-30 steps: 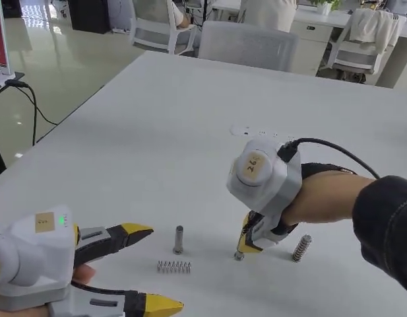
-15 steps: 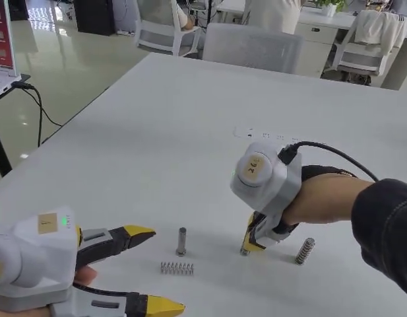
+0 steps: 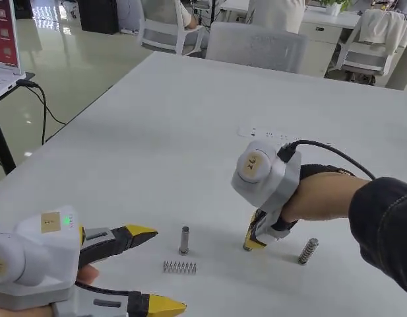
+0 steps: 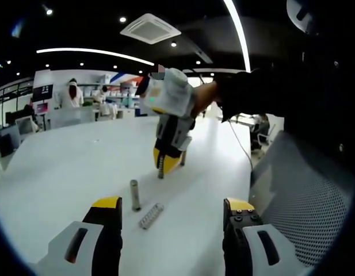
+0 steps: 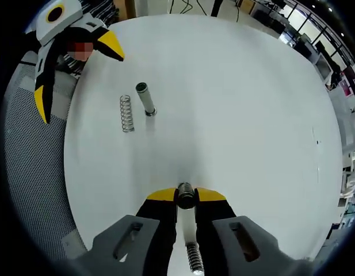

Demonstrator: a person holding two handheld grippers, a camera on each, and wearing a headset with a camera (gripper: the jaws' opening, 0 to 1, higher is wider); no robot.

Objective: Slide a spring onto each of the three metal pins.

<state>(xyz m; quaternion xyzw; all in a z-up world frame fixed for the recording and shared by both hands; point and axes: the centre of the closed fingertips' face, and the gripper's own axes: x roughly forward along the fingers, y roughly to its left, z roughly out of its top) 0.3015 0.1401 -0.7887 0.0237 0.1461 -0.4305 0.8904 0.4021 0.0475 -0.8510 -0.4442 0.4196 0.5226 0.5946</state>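
my left tongs (image 3: 165, 269) sit low at the near edge of the white surface (image 3: 190, 132), jaws spread wide and holding nothing. in the left gripper view the two yellow tips stand well apart, with the work area between and beyond them.

the right tongs (image 3: 251, 243) point steeply down at the surface, with the hand (image 3: 318, 195) behind them and a black cable (image 3: 328, 146) running off the housing. their yellow tips are pinched together on the held pin (image 5: 185, 195), which stands on the surface. its top looks ribbed in the right gripper view, as if a coil sits on it, but i cannot tell for sure.

the bare pin (image 3: 184, 240) stands upright on its own, left of the right tongs and well apart from them, between the two tools. the loose spring (image 3: 179, 267) lies flat just on my side of that pin, close to it but not touching, and nearer the left tongs than anything else on the surface.

on the far right a third pin (image 3: 308, 251) already wears a spring along its length. it leans a little and stands beside the right tongs, below the wrist, apart from the yellow tips.
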